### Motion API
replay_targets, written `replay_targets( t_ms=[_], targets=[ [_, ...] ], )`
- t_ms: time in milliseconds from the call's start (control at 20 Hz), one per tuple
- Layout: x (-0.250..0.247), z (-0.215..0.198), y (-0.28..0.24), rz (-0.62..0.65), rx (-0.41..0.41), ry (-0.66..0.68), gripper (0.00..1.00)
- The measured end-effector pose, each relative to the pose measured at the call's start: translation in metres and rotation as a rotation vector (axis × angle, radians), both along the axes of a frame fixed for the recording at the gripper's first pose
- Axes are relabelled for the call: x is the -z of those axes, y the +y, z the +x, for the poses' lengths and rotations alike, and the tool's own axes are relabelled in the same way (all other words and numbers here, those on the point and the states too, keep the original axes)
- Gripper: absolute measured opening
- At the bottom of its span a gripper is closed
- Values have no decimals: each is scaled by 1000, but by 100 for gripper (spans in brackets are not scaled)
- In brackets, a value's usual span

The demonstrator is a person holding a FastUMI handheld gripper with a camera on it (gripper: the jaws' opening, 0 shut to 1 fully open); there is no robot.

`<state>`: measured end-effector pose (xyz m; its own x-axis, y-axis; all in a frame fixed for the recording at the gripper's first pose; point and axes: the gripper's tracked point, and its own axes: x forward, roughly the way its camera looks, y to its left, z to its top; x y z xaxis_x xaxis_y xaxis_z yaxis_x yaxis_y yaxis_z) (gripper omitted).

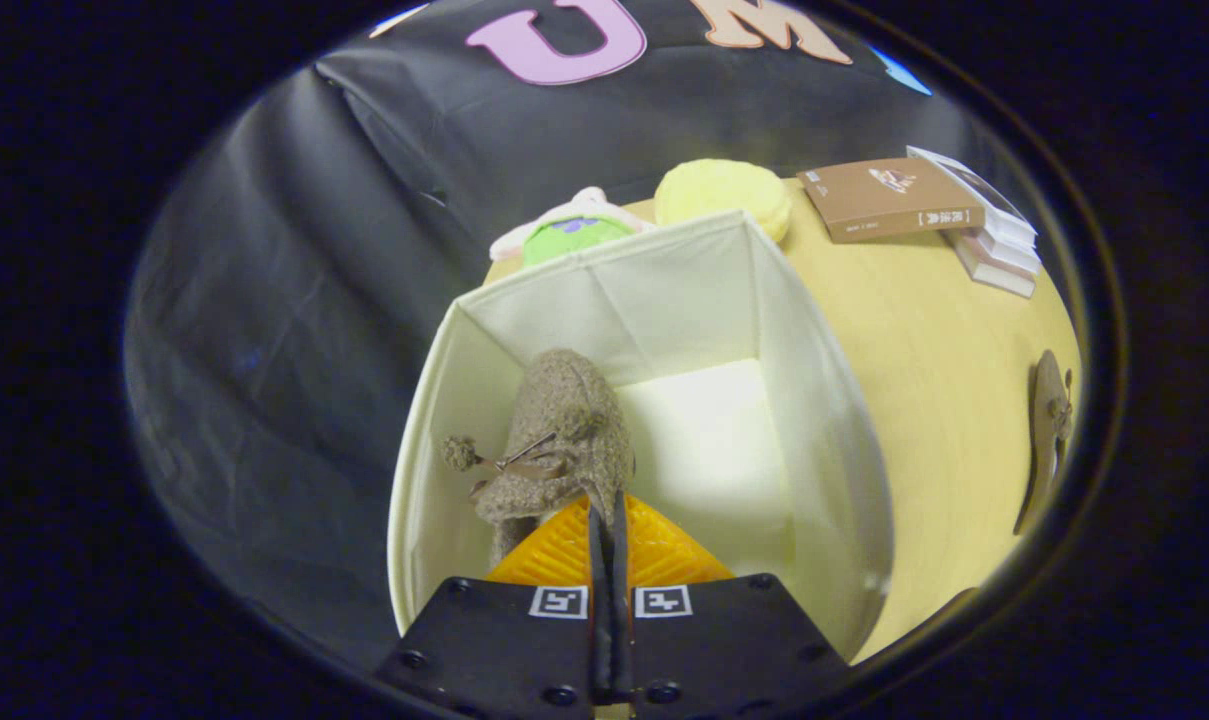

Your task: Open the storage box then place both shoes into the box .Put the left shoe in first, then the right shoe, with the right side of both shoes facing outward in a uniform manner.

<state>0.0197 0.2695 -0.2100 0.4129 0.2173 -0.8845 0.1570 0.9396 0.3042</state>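
Now fingers (pixel 607 520) pinched on shoe (pixel 562 440), held upright inside storage box (pixel 834 400), against left wall.

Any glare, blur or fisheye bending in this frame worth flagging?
Gripper view: the box walls bow outward from fisheye distortion; its pale floor is brightly lit, near washed out; the left shoe, pinched at the tool, is sharp; the right shoe on the table is squeezed and dim.

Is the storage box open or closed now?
Open: the storage box has no lid on; its white floor shows, and a brown shoe held by the jaws hangs inside.
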Motion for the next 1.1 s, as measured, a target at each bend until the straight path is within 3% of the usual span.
replay_targets(
  t_ms=[250, 300, 450, 750, 950, 1100],
  targets=[
    [16, -7, 9, 7, -30, 51, 4],
    [14, -8, 11, 15, -36, 45, 11],
    [4, -11, 14, 62, -73, 42, 17],
    [-37, -15, 6, 88, -161, -76, 99],
    [-77, -14, -10, 73, -220, -209, 99],
    [-103, -6, -48, -21, -253, -332, 99]
  ],
)
